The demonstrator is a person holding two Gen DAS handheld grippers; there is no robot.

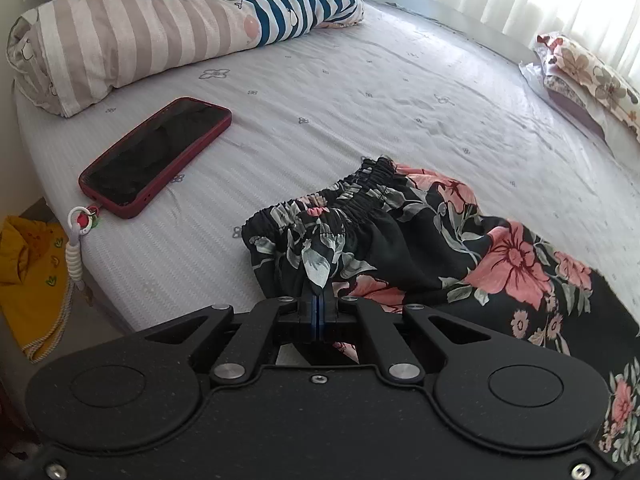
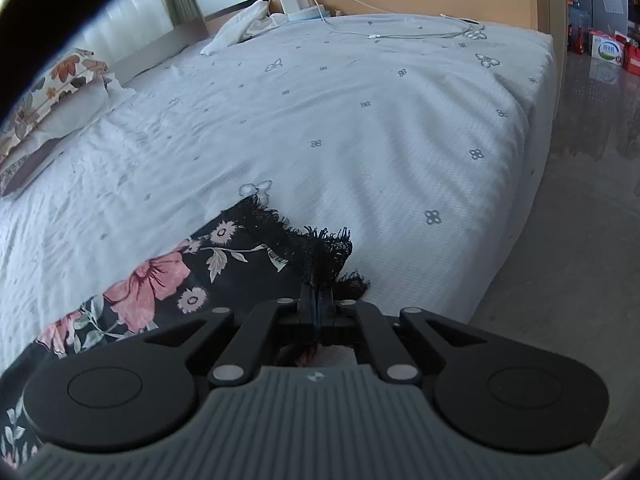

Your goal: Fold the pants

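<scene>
Black pants with pink flowers lie on the pale bed sheet. Their gathered elastic waistband shows in the left wrist view. My left gripper is shut on the pants fabric just below the waistband. In the right wrist view the same pants end in a black lace hem. My right gripper is shut on that lace hem near the bed's front edge.
A dark red phone with a charm strap lies left of the waistband. A striped rolled quilt and floral pillows lie beyond. White cloth and a charger cable lie at the far end. The floor is to the right.
</scene>
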